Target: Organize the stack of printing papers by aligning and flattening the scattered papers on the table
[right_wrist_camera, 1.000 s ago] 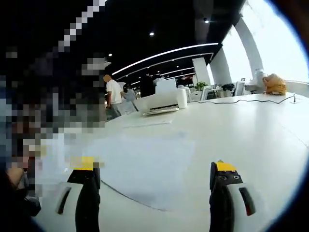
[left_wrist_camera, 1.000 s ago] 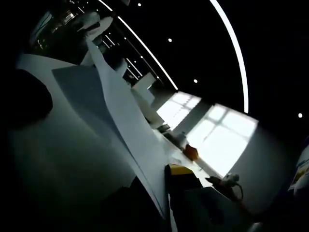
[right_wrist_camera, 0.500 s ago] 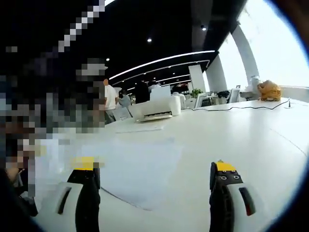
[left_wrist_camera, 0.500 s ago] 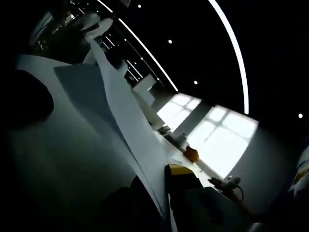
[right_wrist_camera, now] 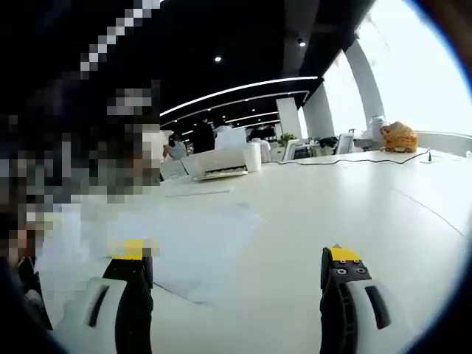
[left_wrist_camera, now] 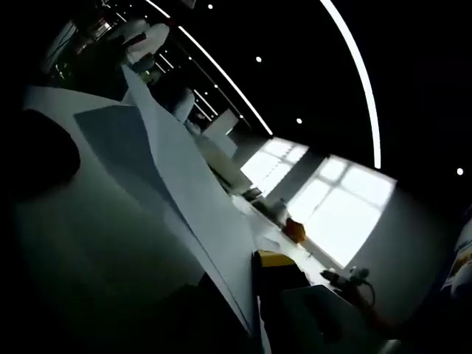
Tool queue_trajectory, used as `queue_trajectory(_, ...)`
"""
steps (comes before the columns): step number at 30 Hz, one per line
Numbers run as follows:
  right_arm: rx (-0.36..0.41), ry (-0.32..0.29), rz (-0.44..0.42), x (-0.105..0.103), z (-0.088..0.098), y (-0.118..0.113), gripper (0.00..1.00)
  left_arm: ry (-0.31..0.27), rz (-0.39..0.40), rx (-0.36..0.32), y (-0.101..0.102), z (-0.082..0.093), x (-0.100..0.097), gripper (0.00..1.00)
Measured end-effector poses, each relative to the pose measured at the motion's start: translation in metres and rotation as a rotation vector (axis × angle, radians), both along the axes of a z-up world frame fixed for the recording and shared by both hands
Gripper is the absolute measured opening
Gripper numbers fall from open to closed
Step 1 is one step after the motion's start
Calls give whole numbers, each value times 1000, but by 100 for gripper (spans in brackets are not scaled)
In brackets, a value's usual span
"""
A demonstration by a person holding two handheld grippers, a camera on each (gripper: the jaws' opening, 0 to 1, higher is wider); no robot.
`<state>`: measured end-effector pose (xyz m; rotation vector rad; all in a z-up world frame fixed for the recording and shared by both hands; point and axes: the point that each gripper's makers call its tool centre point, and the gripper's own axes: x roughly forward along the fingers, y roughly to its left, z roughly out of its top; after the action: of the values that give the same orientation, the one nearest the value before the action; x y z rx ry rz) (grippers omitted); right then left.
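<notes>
In the left gripper view a white paper sheet [left_wrist_camera: 192, 192] stands on edge, running from the bottom centre up to the far left. My left gripper [left_wrist_camera: 248, 287] is shut on its near end; one yellow-tipped finger [left_wrist_camera: 276, 259] shows beside it. Another sheet [left_wrist_camera: 110, 136] lies flat on the white table [left_wrist_camera: 88, 236] behind. In the right gripper view my right gripper [right_wrist_camera: 237, 254] is open and holds nothing, low over the table [right_wrist_camera: 332, 199]. A flat sheet [right_wrist_camera: 199, 240] lies just ahead of its left finger [right_wrist_camera: 133, 251]. More white paper [right_wrist_camera: 63, 236] stands at the far left.
A white printer [right_wrist_camera: 217, 158] sits at the table's far side with a thin sheet [right_wrist_camera: 195, 193] before it. A black cable [right_wrist_camera: 354, 161] runs towards an orange object [right_wrist_camera: 398, 136] at the far right. A dark rounded shape [left_wrist_camera: 40, 158] lies left of the held sheet. Bright windows are behind.
The right gripper view has swung, so the flat sheet and the printer now sit further left. The left gripper still holds its sheet, with only a slight shift.
</notes>
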<state>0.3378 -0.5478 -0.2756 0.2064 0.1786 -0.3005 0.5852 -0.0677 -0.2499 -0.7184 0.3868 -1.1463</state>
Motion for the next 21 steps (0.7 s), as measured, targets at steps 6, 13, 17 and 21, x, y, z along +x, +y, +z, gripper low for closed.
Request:
queue_trajectory(6,-32,33,-27,-3,-6,-5,90,0,1,1,-1,0,0,7)
queue_trajectory(13,-46,45,-39,-4,-8,-8,90,1,3,-6,-1,1,0,7)
queue_trajectory(17,-2,-5,-70,-8,-3,-11,90,-1,6,-10,-2,1,-3,7)
queue_trajectory(21,-6,-15,-74,-10,-1,-7,90,-1,4,-12,-2,2,-4,7)
